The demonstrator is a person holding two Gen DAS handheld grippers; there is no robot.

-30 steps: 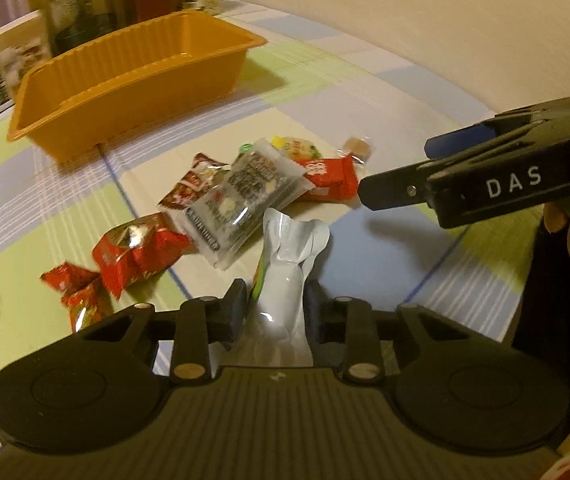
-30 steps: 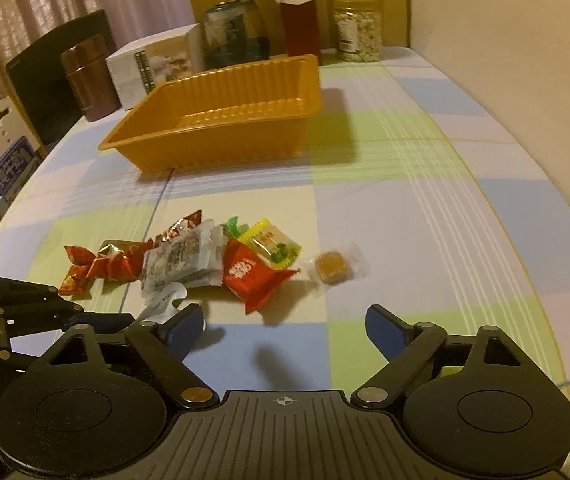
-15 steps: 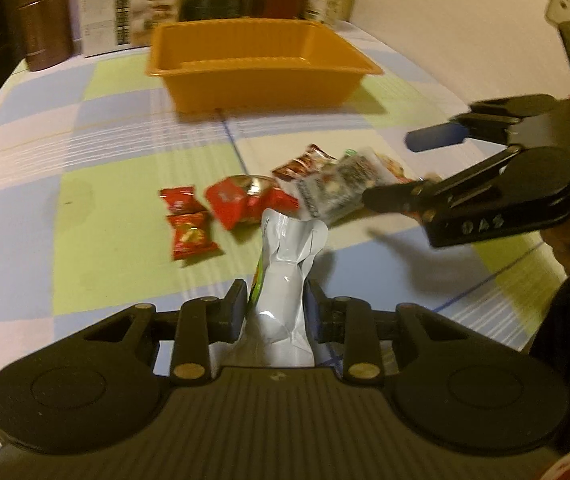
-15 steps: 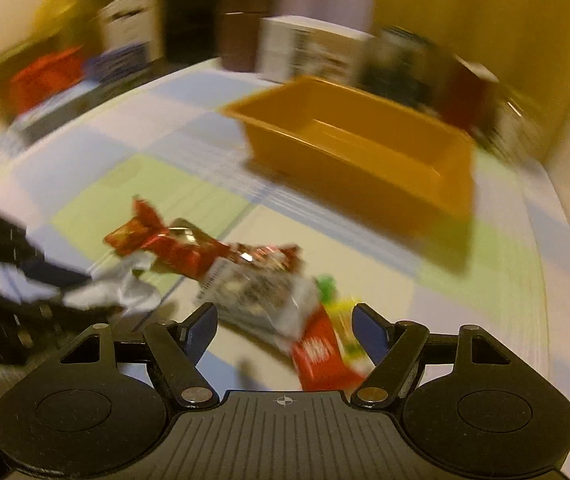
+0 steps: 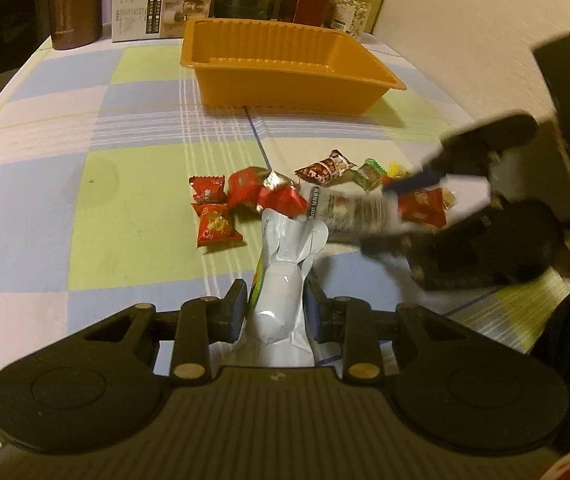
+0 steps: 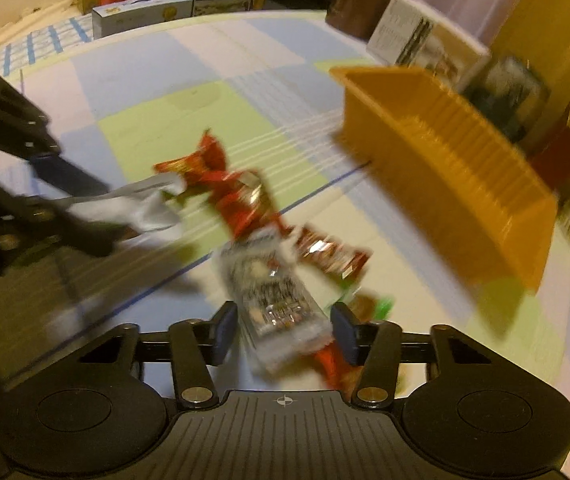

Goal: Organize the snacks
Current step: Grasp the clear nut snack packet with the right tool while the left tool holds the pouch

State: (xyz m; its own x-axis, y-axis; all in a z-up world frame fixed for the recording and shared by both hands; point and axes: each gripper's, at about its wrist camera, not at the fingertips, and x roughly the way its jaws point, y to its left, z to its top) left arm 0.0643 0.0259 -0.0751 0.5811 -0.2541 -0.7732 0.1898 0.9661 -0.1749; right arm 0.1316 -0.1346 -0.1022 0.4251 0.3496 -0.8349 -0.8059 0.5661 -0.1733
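1. My landmark is the orange tray (image 5: 285, 68). It sits on the checked tablecloth (image 5: 45, 200), and I can see nothing in it. All the loose snacks lie in a little heap on the near side of the tray, well apart from it.

2. My left gripper (image 5: 277, 304) is squeezed tight on a silver packet (image 5: 289, 264). The packet stands up between the fingers, with its long way pointing toward the tray.

3. My right gripper (image 6: 283, 330) is over the heap, nearer the tray than my left one is. Its jaws have just been closing. A clear nut packet (image 6: 273, 292) lies between them, but the picture is blurry, and I can't tell if the pads press on it yet.

4. The nut packet is long and thin. Its long way runs straight out from my right gripper, so the fingers (image 6: 225, 330) come at its two long sides. I think that is the easy way to pinch it.

5. Red candy packets (image 5: 217, 212) lie just beside it, on the side away from my right gripper. One red wrapper (image 6: 337, 364) sits near my right finger. I think I might pinch it too.

6. The tray is up ahead from both grippers. I think both packets go there next.
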